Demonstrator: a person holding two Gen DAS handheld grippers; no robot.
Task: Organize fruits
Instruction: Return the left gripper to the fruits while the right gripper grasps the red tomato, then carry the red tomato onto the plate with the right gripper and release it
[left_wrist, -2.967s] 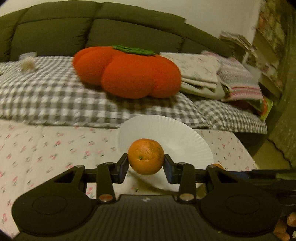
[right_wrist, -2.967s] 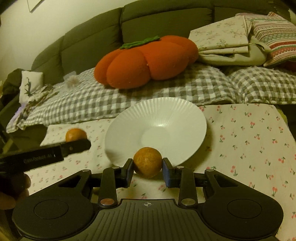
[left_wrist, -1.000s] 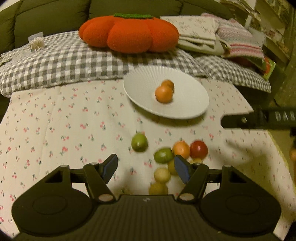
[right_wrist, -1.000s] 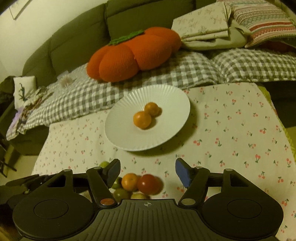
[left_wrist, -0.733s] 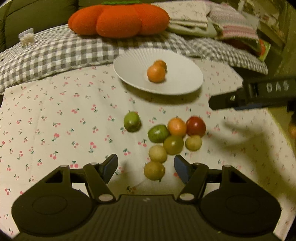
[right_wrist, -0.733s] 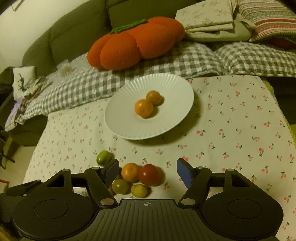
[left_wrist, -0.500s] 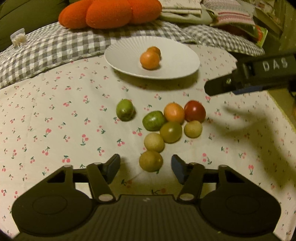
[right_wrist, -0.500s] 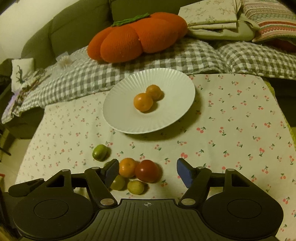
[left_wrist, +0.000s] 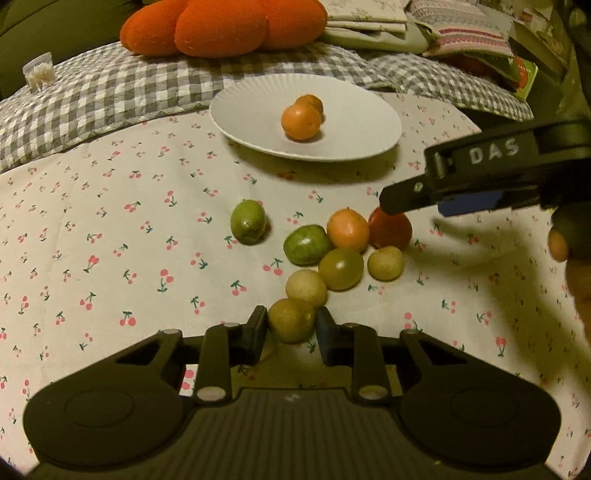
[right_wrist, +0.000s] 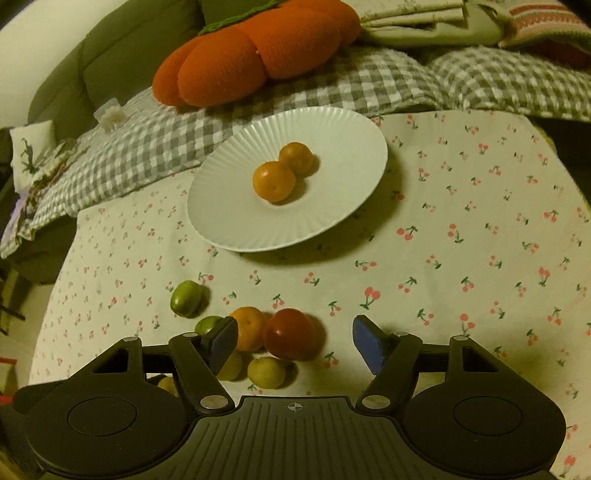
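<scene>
A white ribbed plate on the cherry-print cloth holds two oranges. Nearer lies a cluster of small fruits: green ones, an orange, a red tomato and yellowish ones. My left gripper is shut on the nearest yellow-green fruit, which still rests on the cloth. My right gripper is open, low over the cluster, with the tomato and the orange between its blue pads. The right gripper also shows from the side in the left wrist view.
A grey checked blanket and a big orange pumpkin cushion lie behind the plate on a green sofa. Folded cloths are stacked at the back right. The cherry-print cloth stretches bare to the right of the plate.
Both grippers dropped their oranges on the plate and came down over the fruit cluster. The left jaws have closed onto the nearest yellow-green fruit; the right has sunk lower over the tomato.
</scene>
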